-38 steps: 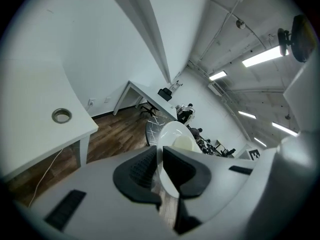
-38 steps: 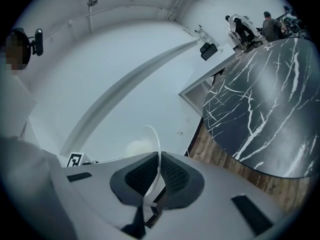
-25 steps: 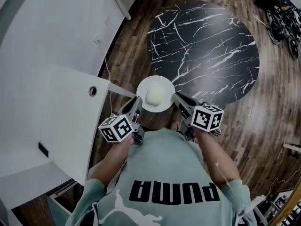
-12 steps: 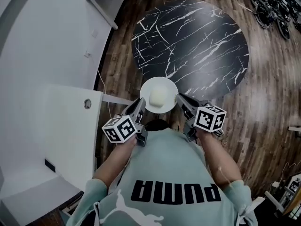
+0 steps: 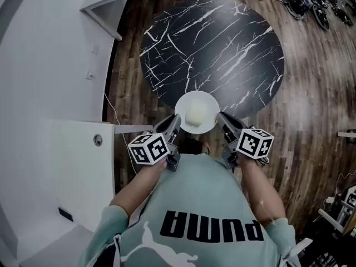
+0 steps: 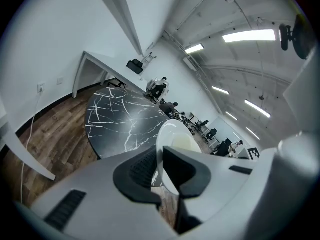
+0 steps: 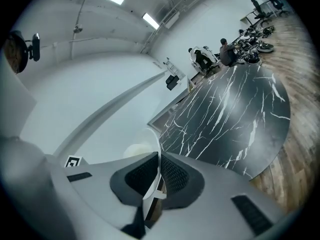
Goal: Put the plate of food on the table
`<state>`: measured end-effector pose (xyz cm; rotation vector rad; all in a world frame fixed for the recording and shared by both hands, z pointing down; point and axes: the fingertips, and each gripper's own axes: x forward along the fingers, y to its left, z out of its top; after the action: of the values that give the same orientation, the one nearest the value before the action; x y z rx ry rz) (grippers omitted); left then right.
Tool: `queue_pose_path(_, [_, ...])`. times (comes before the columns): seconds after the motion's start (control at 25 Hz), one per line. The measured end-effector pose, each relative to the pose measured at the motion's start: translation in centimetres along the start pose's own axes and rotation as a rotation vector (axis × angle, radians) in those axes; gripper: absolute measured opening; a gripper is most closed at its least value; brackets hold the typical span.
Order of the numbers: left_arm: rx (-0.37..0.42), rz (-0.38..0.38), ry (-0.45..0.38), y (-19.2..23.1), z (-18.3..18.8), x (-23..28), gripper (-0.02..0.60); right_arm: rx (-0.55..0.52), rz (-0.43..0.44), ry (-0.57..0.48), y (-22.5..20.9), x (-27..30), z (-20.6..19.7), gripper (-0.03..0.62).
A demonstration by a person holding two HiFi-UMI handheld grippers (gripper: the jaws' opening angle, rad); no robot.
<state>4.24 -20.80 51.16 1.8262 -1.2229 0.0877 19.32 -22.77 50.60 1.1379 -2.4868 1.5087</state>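
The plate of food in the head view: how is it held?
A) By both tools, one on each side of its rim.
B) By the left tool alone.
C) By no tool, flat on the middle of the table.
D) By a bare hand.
A: the left tool and the right tool are each shut on the rim of the plate, on opposite sides.

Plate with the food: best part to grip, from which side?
Its thin rim, from opposite sides: left gripper on the left edge, right gripper on the right, each pinching the lip. The plate is shallow, with the food heaped in its middle, so a two-sided rim hold should keep it level.
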Motion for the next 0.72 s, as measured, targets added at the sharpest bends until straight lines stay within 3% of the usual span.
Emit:
queue_pose_path(0.32, [0.051,-0.1,0.092,-1.3,1.8,4.8,0.043,0.056,-0.11,-0.079,-2.5,-0.8,2.1,0.025])
queue_pose_path(0.72, [0.057,-0.209,0.219,-1.7,1.4,9.4,0.043,0.106,-0.237,-0.131,-5.5,-1.3,3.5,0.025])
